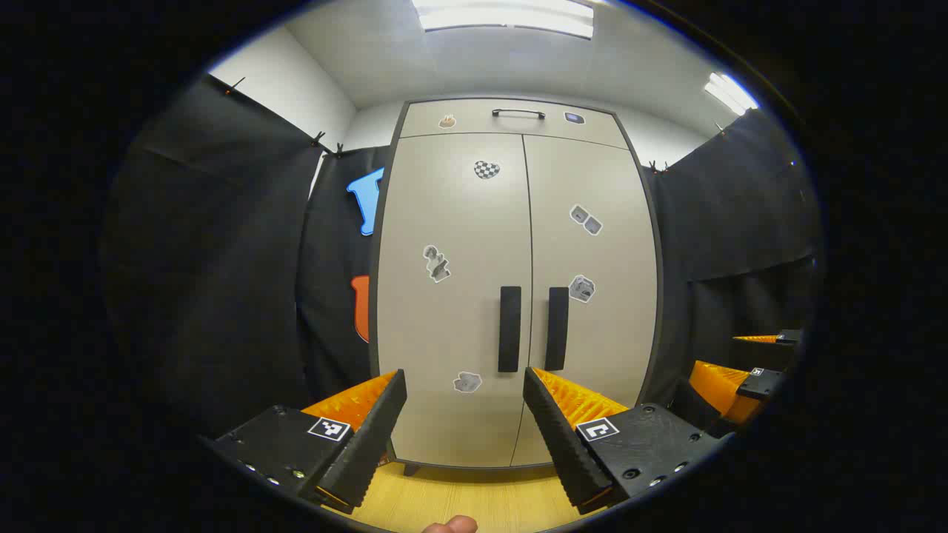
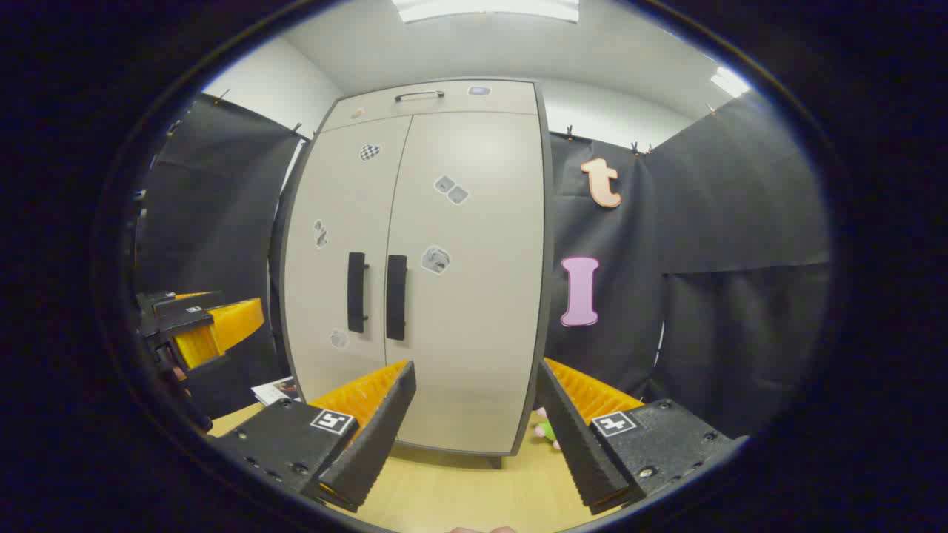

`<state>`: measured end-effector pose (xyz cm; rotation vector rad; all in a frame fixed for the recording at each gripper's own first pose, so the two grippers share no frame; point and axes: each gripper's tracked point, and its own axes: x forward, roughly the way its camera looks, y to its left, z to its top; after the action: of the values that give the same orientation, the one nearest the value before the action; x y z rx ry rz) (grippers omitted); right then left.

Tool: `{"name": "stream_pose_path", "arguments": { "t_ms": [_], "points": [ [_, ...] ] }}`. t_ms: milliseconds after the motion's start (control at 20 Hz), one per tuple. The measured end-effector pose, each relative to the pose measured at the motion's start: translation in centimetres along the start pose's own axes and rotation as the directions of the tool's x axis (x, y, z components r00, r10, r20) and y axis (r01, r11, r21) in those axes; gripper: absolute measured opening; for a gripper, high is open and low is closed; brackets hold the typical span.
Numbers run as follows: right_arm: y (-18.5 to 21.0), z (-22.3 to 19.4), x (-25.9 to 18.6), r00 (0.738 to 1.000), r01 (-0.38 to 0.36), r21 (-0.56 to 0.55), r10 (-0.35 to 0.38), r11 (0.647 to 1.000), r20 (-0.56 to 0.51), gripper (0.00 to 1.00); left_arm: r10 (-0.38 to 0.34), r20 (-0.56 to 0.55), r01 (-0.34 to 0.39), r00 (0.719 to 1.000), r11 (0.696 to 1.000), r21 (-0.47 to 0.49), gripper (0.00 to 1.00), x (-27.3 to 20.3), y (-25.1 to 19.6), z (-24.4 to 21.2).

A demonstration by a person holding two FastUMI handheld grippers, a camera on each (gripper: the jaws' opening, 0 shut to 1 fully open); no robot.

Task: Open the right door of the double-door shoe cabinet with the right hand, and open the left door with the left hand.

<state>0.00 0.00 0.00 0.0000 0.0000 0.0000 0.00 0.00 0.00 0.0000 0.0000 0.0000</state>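
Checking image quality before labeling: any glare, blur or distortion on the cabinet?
Left gripper view: shoe cabinet sharp, evenly lit, sides bowed by fisheye, ceiling light blown out. Right gripper view: soft sheen on the right door, door handles crisp, edges bowed.

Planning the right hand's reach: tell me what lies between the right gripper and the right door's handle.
Nothing: in the right gripper view, the open right gripper faces the shut right door; only bare door panel and air separate it from the right handle.
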Motion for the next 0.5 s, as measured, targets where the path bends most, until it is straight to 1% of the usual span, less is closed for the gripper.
{"name": "stream_pose_path", "arguments": {
  "t_ms": [350,500],
  "points": [
    [1.0,-0.5,0.8,0.999,0.045,-0.006,-0.045,0.999,-0.022,1.00,-0.012,-0.041,0.012,0.999,1.000,-0.003,0.95,1.9,1.2,-1.8],
    [1.5,-0.8,1.5,0.998,0.043,0.022,-0.042,0.999,-0.036,1.00,-0.030,-0.053,0.030,0.998,1.000,0.000,0.95,2.1,1.1,-2.3]
  ]
}}
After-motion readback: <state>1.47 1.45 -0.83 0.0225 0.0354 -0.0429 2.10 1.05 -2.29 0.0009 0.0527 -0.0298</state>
